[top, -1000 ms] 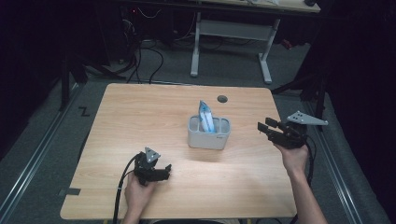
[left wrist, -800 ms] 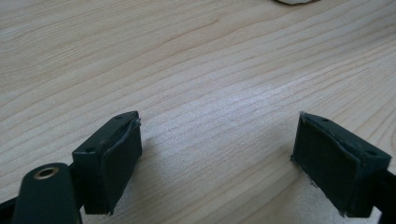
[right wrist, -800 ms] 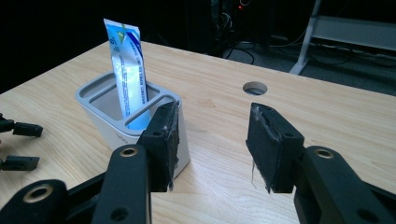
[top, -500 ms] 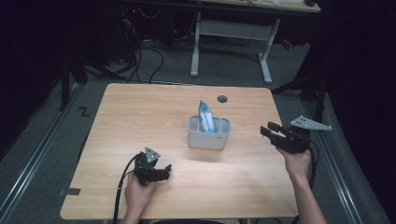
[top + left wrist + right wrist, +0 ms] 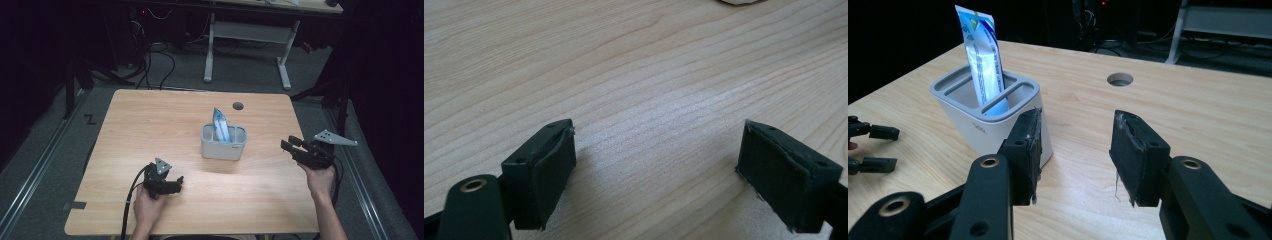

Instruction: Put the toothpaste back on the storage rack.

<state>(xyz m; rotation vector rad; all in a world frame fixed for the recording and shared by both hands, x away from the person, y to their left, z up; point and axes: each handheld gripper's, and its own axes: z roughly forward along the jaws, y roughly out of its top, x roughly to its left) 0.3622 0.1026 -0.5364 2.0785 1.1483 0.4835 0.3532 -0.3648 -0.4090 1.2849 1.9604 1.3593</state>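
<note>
In the high view a grey holder [image 5: 223, 142] stands at the centre of the table [image 5: 150, 120], a blue-white packet [image 5: 220, 124] upright in one of its slots, bare wood on every side. The left gripper [image 5: 176, 183] sits low near the bottom edge, jaws wide apart and empty. The right gripper [image 5: 291, 145], close to the table's right edge, is about half open with nothing between its jaws, which have just been closing. The packet's lower part is hidden in the holder; its print seems illegible.
</note>
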